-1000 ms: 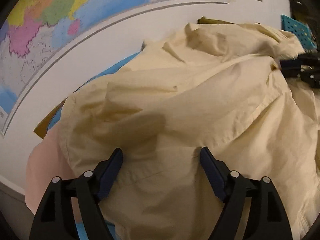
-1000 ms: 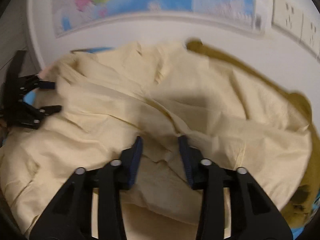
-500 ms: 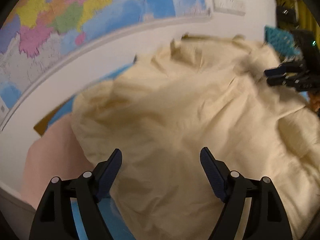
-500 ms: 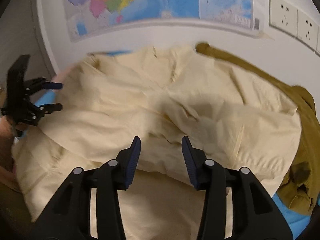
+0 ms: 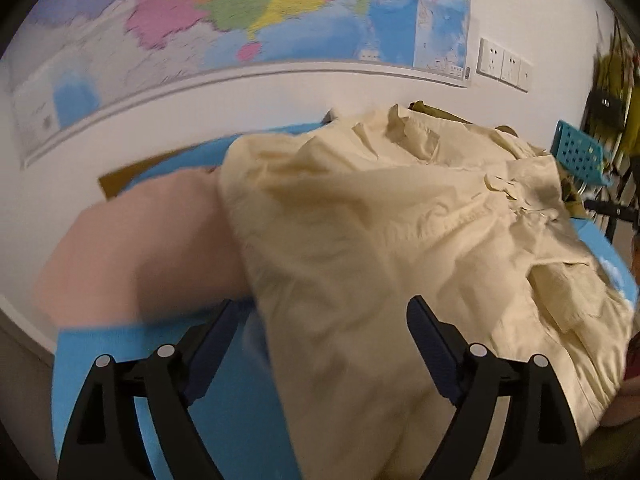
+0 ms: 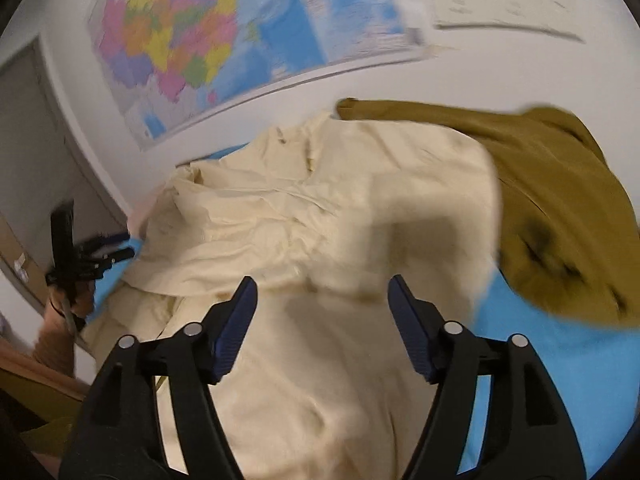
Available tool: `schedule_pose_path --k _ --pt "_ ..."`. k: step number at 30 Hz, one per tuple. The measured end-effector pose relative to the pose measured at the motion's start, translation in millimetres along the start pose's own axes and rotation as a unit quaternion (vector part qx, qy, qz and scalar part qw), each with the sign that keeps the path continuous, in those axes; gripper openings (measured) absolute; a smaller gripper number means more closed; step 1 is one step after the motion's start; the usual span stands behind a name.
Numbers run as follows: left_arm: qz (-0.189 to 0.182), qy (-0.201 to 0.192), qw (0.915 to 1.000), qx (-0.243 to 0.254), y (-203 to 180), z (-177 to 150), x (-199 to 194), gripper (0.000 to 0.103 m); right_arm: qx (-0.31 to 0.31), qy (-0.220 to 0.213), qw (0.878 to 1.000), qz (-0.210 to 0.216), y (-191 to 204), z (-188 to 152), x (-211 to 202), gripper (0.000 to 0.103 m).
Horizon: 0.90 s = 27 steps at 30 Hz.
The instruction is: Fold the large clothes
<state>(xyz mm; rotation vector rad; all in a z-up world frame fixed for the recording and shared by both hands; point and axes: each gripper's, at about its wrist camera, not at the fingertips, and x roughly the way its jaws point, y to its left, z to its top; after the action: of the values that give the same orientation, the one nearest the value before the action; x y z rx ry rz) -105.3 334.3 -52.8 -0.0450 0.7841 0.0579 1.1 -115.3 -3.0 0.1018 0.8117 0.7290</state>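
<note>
Cream garment (image 6: pixel 320 208) apparently lies free below opening right hand-held gripper (image 6: pixel 322 312)

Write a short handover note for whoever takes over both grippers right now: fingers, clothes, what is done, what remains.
Left gripper: fingers opening, nothing pinched.
Right gripper: fingers opening, nothing pinched.
Cream garment: rumpled in a loose heap on the blue table cover, one part laid over another, not yet a neat fold.
Pink garment lies beside it on one side, olive garment on the other, both unfolded.
Left: smooth and finish the cream one, then probably the others.
</note>
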Motion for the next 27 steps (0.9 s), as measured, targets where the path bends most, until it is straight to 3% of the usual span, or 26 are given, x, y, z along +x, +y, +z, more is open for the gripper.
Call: schedule_pose_path --k 4,12,21,26,27 --pt "-0.027 0.026 0.9986 -0.038 13 -29 -11 0.087 0.053 0.010 0.999 0.002 -29 -31 -18 0.078" --pt "-0.098 0.059 0.9877 -0.106 14 -78 -19 0.090 0.125 0.031 0.991 0.046 -46 -99 -31 0.081" --pt "-0.156 0.072 0.9791 -0.109 -3 -103 -22 0.095 0.115 0.032 0.989 0.083 -31 -117 -29 0.087" --pt "-0.225 0.075 0.9665 -0.099 -23 -112 -27 0.096 0.086 0.045 0.989 0.112 -12 -121 -20 0.087" --pt "-0.225 0.074 0.9674 -0.089 -30 -113 -28 0.096 0.076 0.052 0.989 0.118 -6 -123 -18 0.087"
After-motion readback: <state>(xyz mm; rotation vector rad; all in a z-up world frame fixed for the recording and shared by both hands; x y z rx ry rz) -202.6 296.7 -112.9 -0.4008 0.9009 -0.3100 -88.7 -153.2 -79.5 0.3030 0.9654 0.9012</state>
